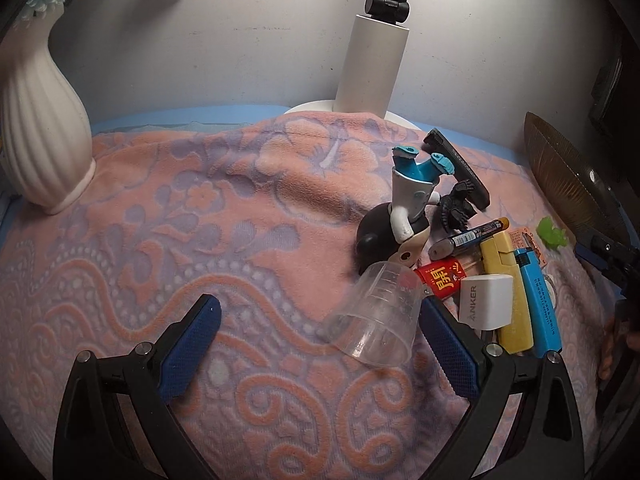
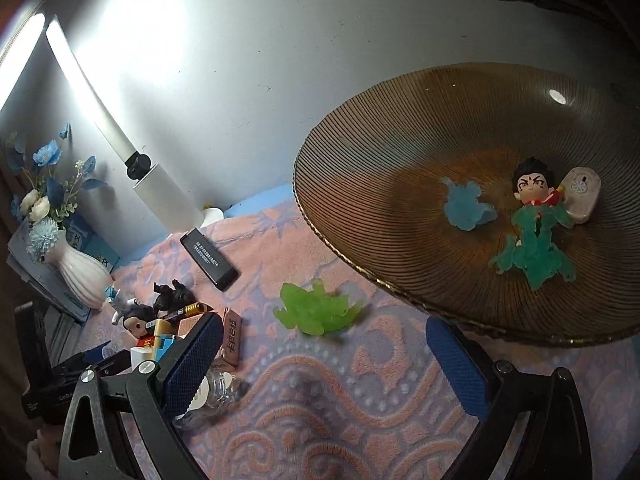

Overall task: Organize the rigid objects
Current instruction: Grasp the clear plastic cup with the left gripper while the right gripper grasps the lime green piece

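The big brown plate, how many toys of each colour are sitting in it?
In the brown plate, by colour:
Light blue jelly toy: 1
Teal-green jelly toy: 1
Black-haired figure: 1
Pale pink piece: 1
Total: 4
The bright green jelly toy lies outside, on the blanket.

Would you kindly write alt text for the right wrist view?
The open right gripper faces a green jelly-like toy on a pink patterned blanket. Beyond it, a ribbed brown plate holds a small figurine and blue and green jelly toys.
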Demonstrator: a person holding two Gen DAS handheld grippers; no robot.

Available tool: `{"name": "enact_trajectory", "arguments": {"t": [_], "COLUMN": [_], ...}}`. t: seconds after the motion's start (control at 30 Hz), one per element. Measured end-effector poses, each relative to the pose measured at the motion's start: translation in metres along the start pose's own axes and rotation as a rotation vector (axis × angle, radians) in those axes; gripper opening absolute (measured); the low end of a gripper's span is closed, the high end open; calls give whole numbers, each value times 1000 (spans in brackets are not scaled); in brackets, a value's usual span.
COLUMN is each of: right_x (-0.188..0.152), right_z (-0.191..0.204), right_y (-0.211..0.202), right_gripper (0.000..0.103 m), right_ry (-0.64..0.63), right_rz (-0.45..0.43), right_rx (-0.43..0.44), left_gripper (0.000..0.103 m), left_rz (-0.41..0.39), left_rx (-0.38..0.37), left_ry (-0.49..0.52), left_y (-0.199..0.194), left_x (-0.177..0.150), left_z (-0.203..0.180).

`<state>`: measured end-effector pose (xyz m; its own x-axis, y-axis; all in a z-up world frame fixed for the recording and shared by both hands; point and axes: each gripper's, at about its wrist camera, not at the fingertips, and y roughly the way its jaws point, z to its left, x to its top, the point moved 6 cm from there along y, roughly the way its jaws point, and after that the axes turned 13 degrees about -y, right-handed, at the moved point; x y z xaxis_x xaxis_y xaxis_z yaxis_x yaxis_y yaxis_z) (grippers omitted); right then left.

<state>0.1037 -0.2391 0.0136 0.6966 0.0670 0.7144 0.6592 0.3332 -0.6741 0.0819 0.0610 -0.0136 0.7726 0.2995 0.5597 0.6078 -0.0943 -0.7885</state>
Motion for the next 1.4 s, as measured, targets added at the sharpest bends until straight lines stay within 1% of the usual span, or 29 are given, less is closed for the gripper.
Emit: {"name": "enact_trajectory", "arguments": {"t": [0.03,0.1,0.17,0.2,0.23,0.27,0.3,0.33,0.37,0.4,0.43,0.47,0.5,0.53,0.63,0.8,0.87,1.0,1.07,1.13,1.23,1.27,1.4], "right_x": [2,3,4,3,3,3,3,4,4,4,4,4,4,3,-3,-16,-15,-12,-10,-9,-8,-8,-7], "right_z": [1,4,10,12,14,14,13,11,11,11,11,11,12,13,21,28,34,53,63,69,70,69,68], "right_y": [6,20,24,26,26,26,25,23,22,21,20,19,18,15,5,-21,-26,-29,-29,-34,-42,-45,-53], "right_gripper": [102,103,102,101,91,84,69,54,48,49,48,48,48,48,48,48,48,48,48,48,48,48,48], "right_ry": [-16,-40,-86,-105,-119,-126,-126,-122,-118,-113,-109,-109,-111,-113,-96,-37,-61,-164,-210,-238,-237,-233,-222], "right_rz": [25,80,101,113,116,116,115,110,102,95,89,84,80,77,58,-9,-29,-39,-64,-96,-134,-146,-182], "right_rx": [-16,-21,-48,-64,-76,-91,-112,-128,-119,-98,-86,-79,-74,-66,-43,-3,-11,-52,-67,-86,-72,-75,-78], "left_gripper": [101,102,103,103,103,103,102,99,86,76,50,37,36,36,36,36,36,36,36,36,36,36,36], "left_rz": [5,-11,-6,0,7,10,10,7,5,4,-4,-13,-26,-39,-54,-59,-81,-151,-163,-171,-182,-186,-199], "left_rx": [2,15,29,35,51,70,83,89,86,76,63,42,23,22,46,26,19,-7,-12,1,9,6,4], "left_ry": [-3,18,47,63,81,97,107,112,110,103,95,96,107,122,164,166,159,169,188,202,202,197,171], "left_y": [4,7,11,13,16,18,19,20,19,19,14,11,8,5,3,1,-3,-20,-25,-27,-27,-27,-30], "left_x": [-1,-2,-2,-3,-3,-4,-4,-4,-3,-3,-3,-3,-4,-5,-8,-9,-7,-7,-8,-9,-9,-4,-4], "left_z": [1,0,-6,-8,-12,-14,-16,-17,-18,-17,-16,-17,-22,-24,-32,-36,-35,-35,-36,-38,-40,-39,-32]}}
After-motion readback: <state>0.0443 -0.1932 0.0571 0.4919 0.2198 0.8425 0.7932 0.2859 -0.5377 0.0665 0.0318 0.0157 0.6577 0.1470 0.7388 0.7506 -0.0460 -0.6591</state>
